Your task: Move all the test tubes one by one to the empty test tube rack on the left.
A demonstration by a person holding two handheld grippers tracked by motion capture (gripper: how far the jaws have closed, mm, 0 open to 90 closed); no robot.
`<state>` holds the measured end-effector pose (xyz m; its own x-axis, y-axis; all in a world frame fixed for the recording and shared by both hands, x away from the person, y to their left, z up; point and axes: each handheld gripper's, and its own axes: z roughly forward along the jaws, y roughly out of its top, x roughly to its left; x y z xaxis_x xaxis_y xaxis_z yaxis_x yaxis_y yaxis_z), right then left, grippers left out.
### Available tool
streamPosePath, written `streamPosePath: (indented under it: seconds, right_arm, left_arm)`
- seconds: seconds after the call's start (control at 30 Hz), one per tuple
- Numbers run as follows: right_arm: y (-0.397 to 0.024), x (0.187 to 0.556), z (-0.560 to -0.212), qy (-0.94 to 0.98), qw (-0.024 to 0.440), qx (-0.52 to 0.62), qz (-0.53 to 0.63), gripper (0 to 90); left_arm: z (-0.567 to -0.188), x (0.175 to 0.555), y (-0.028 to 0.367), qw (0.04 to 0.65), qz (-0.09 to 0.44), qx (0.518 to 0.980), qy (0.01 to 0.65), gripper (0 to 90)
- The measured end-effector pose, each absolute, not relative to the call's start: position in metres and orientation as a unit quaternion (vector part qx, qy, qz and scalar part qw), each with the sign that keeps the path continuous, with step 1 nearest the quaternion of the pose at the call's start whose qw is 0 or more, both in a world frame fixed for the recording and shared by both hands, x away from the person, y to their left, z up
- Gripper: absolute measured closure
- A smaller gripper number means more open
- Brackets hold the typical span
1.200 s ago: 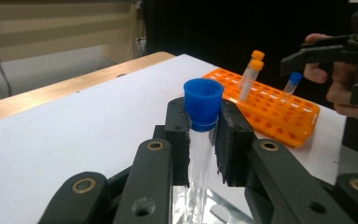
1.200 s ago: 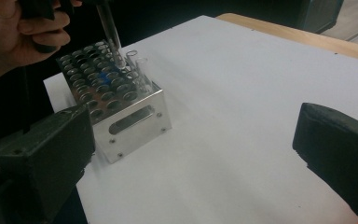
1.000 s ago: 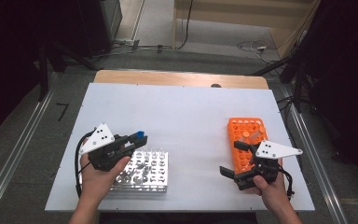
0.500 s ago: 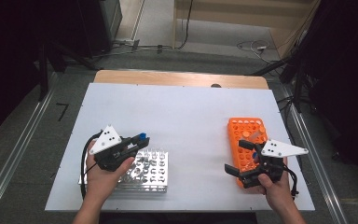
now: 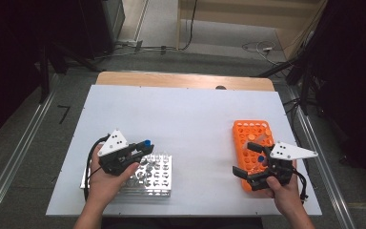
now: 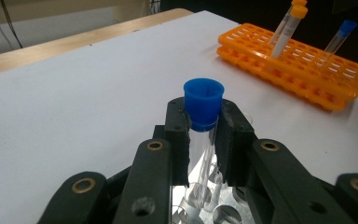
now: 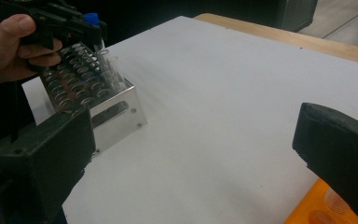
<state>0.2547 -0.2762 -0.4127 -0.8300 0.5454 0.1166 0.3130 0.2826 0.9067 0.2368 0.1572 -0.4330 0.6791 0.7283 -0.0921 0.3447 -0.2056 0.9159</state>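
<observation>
Seating blue-capped tube (image 6: 203,140) clamped in left claw (image 6: 204,122) into steel rack (image 5: 150,175) at 7 o'clock | right claw (image 7: 205,154) gaping, empty | next: lower straight into a hole.

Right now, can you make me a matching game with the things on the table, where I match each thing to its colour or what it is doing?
Things:
1. blue-capped test tube
2. metal tube rack
3. orange tube rack
4. right gripper

States:
A. jaws wide apart, nothing between them
B. shiny silver, near the table's left front
C. clamped between the left gripper's jaws
D. bright plastic, on the table's right side, with capped tubes standing in it

Pairs: 1-C, 2-B, 3-D, 4-A
</observation>
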Motion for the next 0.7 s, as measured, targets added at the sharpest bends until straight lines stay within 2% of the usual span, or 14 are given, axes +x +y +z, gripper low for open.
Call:
streamPosePath:
  seconds: [0.57,0.7]
  right_arm:
    - [-0.2828,0.2568,-0.4147,0.791,0.113,0.278,0.533,0.0]
    - [-0.2864,0.2578,-0.4147,0.789,0.114,0.282,0.534,0.0]
  left_arm:
    - [-0.4387,0.2404,0.1532,0.483,0.155,0.781,0.363,74.2]
    - [-0.4382,0.2403,0.1520,0.482,0.159,0.781,0.365,67.2]
